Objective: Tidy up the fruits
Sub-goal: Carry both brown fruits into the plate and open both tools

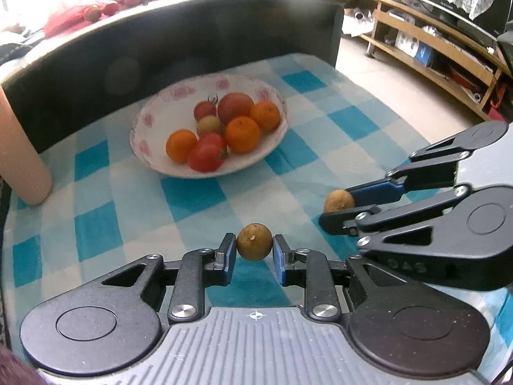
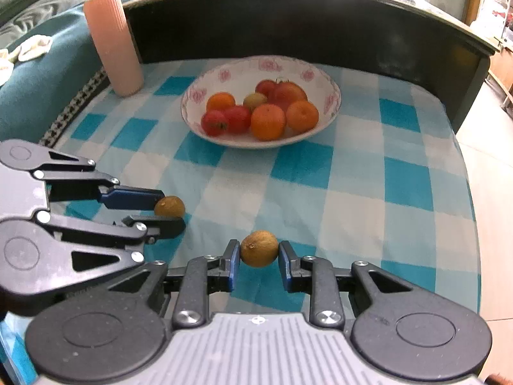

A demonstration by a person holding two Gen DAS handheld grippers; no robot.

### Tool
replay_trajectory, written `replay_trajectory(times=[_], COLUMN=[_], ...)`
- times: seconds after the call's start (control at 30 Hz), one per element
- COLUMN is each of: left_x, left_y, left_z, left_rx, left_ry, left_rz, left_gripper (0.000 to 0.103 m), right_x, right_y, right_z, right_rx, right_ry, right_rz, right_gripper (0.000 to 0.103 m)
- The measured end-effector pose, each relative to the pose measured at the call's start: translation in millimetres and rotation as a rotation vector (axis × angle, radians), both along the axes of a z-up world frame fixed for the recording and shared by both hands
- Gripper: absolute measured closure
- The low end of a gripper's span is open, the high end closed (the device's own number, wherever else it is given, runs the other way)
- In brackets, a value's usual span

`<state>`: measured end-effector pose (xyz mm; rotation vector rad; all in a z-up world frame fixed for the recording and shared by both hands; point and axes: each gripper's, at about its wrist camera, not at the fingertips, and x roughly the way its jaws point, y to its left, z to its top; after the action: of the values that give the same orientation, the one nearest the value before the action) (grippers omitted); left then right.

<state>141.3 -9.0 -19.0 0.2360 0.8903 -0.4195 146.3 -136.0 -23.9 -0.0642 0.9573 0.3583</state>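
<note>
Each gripper, left (image 1: 254,250) and right (image 2: 259,252), pinches a longan above the checked cloth (image 2: 352,192); steady, unhurried carries to the bowl (image 2: 198,96) should avoid crushing either.

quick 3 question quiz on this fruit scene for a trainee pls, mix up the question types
1. True or false: each gripper is shut on a small brown fruit.
2. Which lies in the bowl? A) bananas B) oranges and tomatoes C) grapes
3. What stands at the cloth's edge beside the bowl?

Key:
1. True: the left gripper is closed on one brown fruit, the right gripper on another brown fruit.
2. B: oranges and tomatoes.
3. A ribbed pink cylinder.
</note>
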Motion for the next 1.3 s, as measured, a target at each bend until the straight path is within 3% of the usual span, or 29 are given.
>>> replay_trajectory(times=[0.7, 0.97, 1.3], left_x=[33, 65, 93], left_y=[7, 8, 11], left_z=[34, 39, 38], left_rx=[-0.033, -0.036, -0.048], left_ry=[-0.085, -0.111, -0.113], left_rz=[0.064, 0.093, 0.129], left_gripper=[0.073, 0.073, 0.073], right_x=[32, 67, 102], right_y=[5, 2, 6], right_z=[31, 37, 39], right_rx=[0.050, 0.095, 0.082], right_ry=[-0.072, -0.081, -0.114], right_rz=[-0.059, -0.111, -0.119], right_gripper=[0.062, 0.062, 0.062])
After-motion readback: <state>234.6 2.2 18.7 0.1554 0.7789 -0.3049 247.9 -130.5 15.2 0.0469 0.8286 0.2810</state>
